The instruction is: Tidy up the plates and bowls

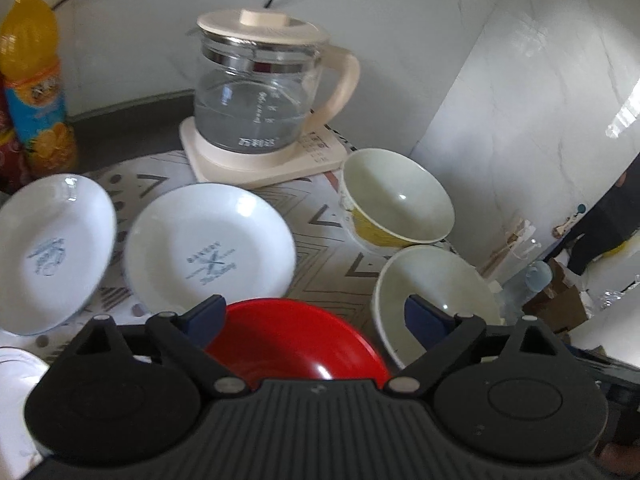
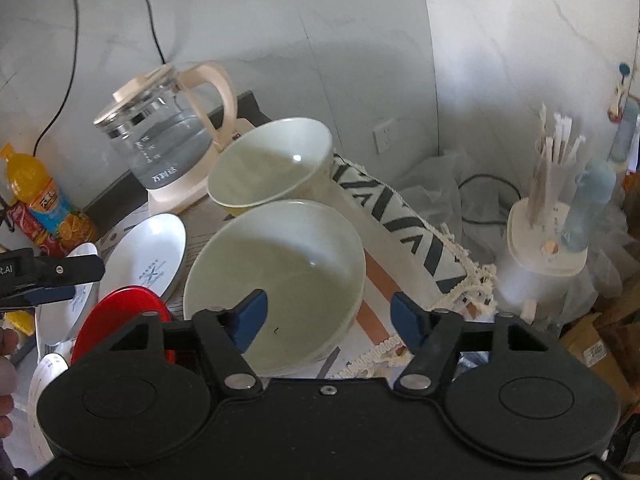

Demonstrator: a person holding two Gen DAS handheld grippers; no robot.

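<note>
- two white plates [image 1: 208, 240] [image 1: 52, 252] with blue print, side by side
- red bowl [image 1: 296, 344] nearest
- two pale bowls [image 2: 276, 276] [image 2: 272, 160], upright and empty

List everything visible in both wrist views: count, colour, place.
white plates: two, white with blue print, left on the patterned cloth
red plate: one, red, nearest, between the left gripper's jaws
bowls: two, pale green inside, right edge of the cloth
kettle: one, glass and cream, on its base at the back
juice bottle: one, orange, back left
straw holder: one, white, far right
left gripper: black with blue pads, open
right gripper: same, open astride the near bowl's rim
</note>
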